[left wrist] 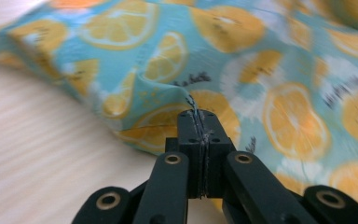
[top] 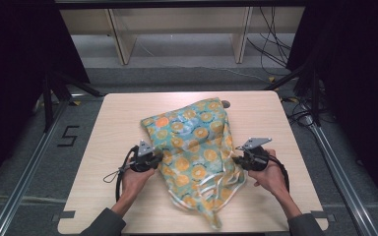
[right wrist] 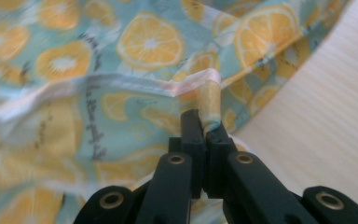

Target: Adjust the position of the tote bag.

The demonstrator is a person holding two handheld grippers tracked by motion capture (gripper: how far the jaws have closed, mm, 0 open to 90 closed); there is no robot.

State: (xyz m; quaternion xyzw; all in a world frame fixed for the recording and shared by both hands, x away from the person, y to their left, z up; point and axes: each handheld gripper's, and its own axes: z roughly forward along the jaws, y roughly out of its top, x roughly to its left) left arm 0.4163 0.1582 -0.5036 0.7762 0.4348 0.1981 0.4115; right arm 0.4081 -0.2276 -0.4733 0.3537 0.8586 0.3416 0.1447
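Observation:
A teal cloth printed with orange slices lies rumpled across the middle of the light wooden table. My left gripper is shut on the cloth's left edge; in the left gripper view the jaws pinch a fold of the cloth. My right gripper is shut on the cloth's right edge; in the right gripper view the jaws clamp a pale hemmed edge of the cloth. A twisted tail of fabric trails toward the table's near edge.
Bare tabletop lies left and right of the cloth. A small dark round mark sits near the table's far edge. Beyond the table stand wooden shelf legs and loose cables on the floor. Metal rails run along both sides.

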